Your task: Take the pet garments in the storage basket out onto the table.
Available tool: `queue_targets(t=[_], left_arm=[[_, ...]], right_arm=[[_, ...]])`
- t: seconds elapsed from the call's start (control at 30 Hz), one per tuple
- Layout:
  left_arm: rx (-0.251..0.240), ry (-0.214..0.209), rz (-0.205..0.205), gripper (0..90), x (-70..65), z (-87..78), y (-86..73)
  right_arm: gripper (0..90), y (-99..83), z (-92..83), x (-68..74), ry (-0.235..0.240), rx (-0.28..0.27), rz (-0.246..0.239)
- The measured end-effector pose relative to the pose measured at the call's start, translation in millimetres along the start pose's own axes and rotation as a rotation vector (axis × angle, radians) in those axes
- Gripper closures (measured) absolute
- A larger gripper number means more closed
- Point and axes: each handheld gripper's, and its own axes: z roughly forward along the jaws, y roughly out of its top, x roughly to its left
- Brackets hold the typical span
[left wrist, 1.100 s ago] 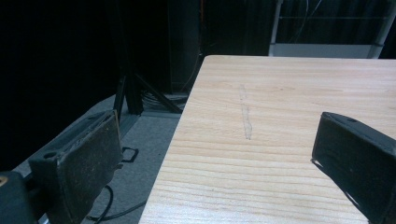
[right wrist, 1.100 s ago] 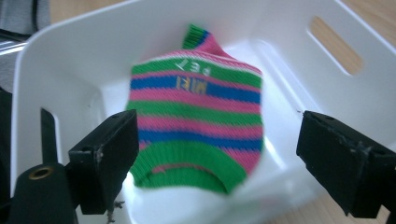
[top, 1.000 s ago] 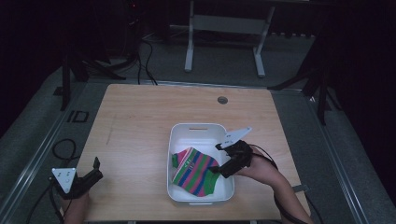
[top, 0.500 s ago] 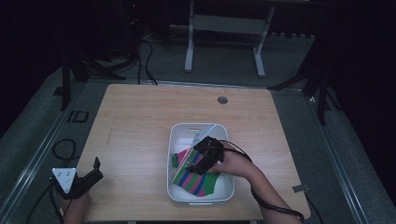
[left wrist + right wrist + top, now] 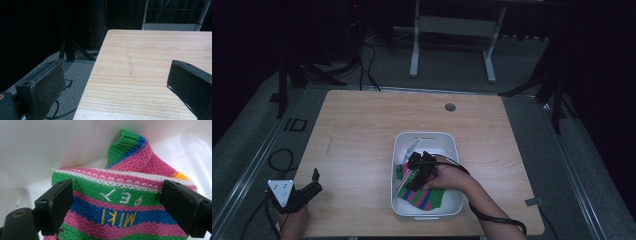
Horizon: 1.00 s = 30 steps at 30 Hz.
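Between our right gripper's (image 5: 116,207) wide-open jaws lies the striped knitted garment of pink, green and blue wool (image 5: 120,202), not yet gripped. A second ago this gripper hung over the right rim of the white plastic tub (image 5: 398,150); now it has dipped inside, so a pick-up seems near. That tub sits toward the wooden tabletop's (image 5: 362,130) near edge. Our left gripper (image 5: 304,190) rests open and empty at the near left corner.
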Motion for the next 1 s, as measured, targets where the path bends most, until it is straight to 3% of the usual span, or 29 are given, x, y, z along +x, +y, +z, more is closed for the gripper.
queue_targets(t=[0.3,0.4,0.47,0.57,0.73,1.0], left_arm=[[0.000,0.002,0.000,2.0,-0.1,0.0,0.0],[0.000,0.002,0.002,2.0,-0.3,-0.1,0.0],[0.001,0.003,0.002,2.0,-0.3,0.0,0.0],[0.000,0.003,0.002,2.0,-0.3,-0.1,0.0],[0.001,0.004,0.002,2.0,-0.3,0.0,0.0],[0.000,0.006,0.003,2.0,-0.7,0.1,0.0]], right_arm=[[12.3,2.9,18.0,3.4,0.009,0.111,-0.011],[17.4,3.1,22.7,8.7,-0.028,0.121,-0.036],[39.5,3.4,19.4,9.8,-0.035,0.092,-0.045],[61.5,2.3,13.9,8.7,-0.051,0.072,-0.025],[66.5,1.2,-1.1,8.2,-0.092,0.028,-0.015],[67.1,-1.2,-45.0,4.2,-0.130,-0.106,0.014]])
